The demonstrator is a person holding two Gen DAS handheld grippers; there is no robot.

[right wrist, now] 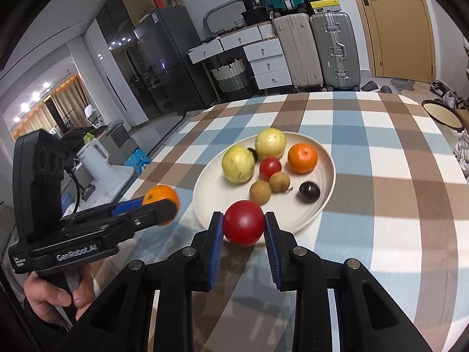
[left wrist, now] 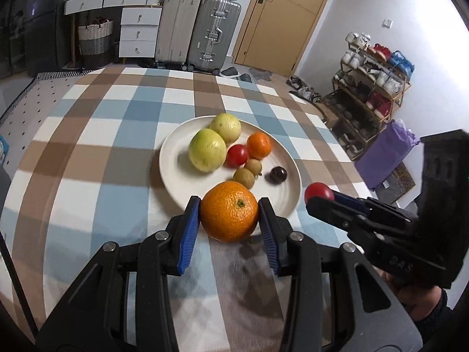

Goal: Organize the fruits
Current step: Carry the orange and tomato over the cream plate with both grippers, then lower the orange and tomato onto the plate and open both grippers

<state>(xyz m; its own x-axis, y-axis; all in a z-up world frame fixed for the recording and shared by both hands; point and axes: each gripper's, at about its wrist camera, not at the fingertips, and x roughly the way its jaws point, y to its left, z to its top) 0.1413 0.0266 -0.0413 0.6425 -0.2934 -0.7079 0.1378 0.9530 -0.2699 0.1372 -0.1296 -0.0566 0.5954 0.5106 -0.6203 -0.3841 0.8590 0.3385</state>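
A white plate (left wrist: 173, 173) on the checked tablecloth holds two yellow-green guavas (left wrist: 207, 150), a small orange (left wrist: 259, 145), a red tomato (left wrist: 237, 155), two brown longans (left wrist: 244, 177) and a dark plum (left wrist: 278, 174). My left gripper (left wrist: 229, 214) is shut on a large orange (left wrist: 228, 211), held above the plate's near rim. My right gripper (right wrist: 244, 226) is shut on a red tomato (right wrist: 244, 222) above the plate's (right wrist: 325, 205) near edge. In the left wrist view the right gripper (left wrist: 321, 198) is to the right of the plate.
The checked table (left wrist: 88, 152) drops off on the right, where a shoe rack (left wrist: 372, 88) and a purple bag (left wrist: 384, 152) stand. Suitcases (left wrist: 214, 32) and white drawers (left wrist: 137, 32) line the far wall. A round bowl (right wrist: 442, 114) sits past the table's right edge.
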